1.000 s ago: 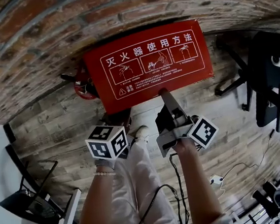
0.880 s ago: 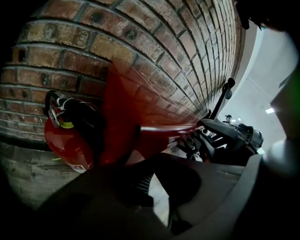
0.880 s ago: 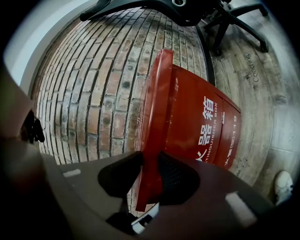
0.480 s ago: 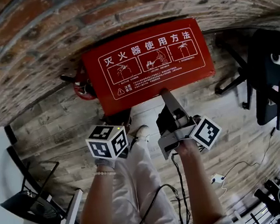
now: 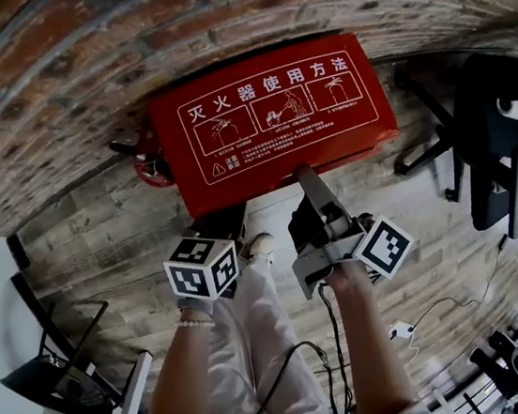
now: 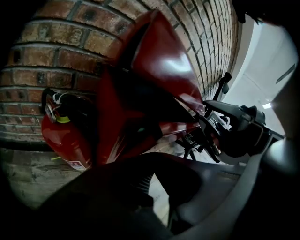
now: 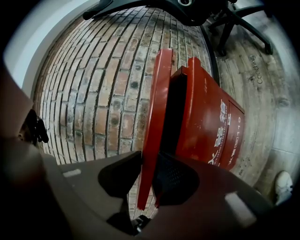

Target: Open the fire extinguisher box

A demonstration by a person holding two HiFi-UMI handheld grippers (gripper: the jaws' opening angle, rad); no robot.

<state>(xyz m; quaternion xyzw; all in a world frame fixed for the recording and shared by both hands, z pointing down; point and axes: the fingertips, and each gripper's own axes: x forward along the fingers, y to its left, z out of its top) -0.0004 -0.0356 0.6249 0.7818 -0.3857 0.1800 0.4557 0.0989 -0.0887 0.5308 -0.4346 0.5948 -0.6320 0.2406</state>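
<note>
The red fire extinguisher box stands against the brick wall. Its lid, printed with white instructions, is lifted off the box body, and a dark gap shows between them. My right gripper is shut on the lid's front edge. In the right gripper view the thin red lid runs between the two pads of the right gripper. My left gripper hovers low at the box's left front corner, holding nothing. Its jaws stand apart, with floor showing between them. A red extinguisher stands left of the box.
A black office chair stands on the wooden floor to the right. At lower left is a black frame. The person's white shoe is just below the box, and cables lie on the floor at right.
The lid's front edge has come up a little with the right gripper on it. The left gripper has barely moved.
</note>
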